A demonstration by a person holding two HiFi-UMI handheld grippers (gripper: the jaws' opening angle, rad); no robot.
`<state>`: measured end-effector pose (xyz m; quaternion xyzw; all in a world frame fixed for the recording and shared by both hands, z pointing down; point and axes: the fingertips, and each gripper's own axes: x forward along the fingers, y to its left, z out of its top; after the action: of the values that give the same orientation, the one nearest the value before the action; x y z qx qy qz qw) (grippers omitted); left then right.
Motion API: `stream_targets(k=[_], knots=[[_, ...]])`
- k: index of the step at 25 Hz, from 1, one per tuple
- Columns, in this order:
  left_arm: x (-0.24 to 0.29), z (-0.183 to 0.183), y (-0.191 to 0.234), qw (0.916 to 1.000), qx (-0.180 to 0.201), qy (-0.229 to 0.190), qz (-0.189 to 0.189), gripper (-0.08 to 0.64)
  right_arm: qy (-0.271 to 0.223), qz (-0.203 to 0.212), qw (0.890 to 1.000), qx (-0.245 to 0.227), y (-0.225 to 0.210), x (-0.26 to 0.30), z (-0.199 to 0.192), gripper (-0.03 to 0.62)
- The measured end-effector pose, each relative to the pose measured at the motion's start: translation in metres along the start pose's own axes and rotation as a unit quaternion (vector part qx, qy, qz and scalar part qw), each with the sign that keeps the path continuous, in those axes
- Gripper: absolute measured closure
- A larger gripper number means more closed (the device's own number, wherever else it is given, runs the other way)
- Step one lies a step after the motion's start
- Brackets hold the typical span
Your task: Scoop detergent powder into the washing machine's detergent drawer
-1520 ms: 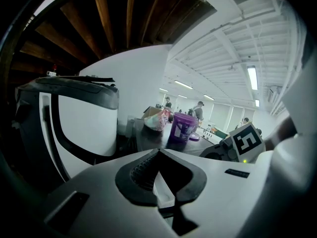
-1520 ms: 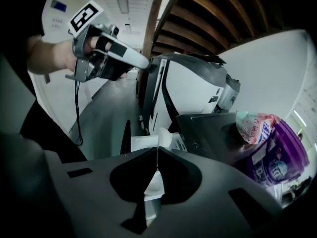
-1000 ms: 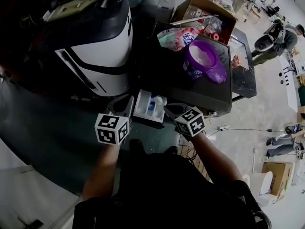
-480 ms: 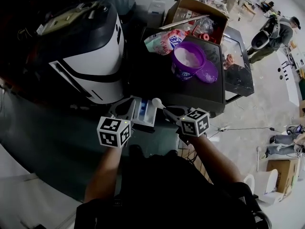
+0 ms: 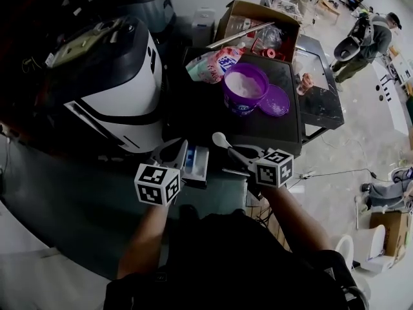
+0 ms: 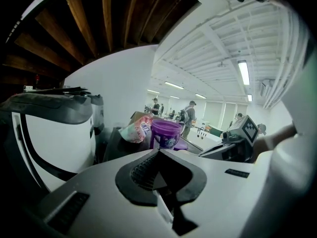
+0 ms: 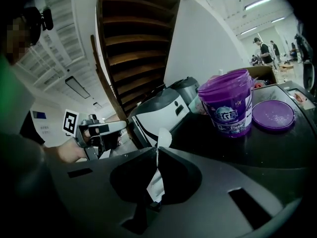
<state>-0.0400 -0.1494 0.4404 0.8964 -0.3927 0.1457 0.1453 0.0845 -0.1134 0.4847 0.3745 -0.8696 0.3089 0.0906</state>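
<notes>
Detergent tub (image 5: pixel 244 90) on dark tabletop (image 5: pixel 208 116), littered workshop floor (image 5: pixel 352 141) beyond.

Head view steeply downward; both gripper views low, toward purple tub (image 5: pixel 244 90)

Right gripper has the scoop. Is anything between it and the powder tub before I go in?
Nothing visible does. The right gripper holds the scoop at the near edge of the black tabletop, and the purple tub stands open beyond it. Its lid lies beside the tub, to its right, off the path.
</notes>
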Motion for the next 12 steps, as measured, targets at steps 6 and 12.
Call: stream_targets(k=[6,12], knots=[[-0.001,0.015,0.004,0.9998,0.008,-0.010,-0.014,0.554,-0.036,-0.004,0.999,0.015,0.005,-0.007,0.020,0.572],[-0.014,0.027,0.025,0.9993,0.008,-0.029,-0.022,0.554,-0.077,-0.023,0.997,0.024,0.021,-0.006,0.039,0.572]])
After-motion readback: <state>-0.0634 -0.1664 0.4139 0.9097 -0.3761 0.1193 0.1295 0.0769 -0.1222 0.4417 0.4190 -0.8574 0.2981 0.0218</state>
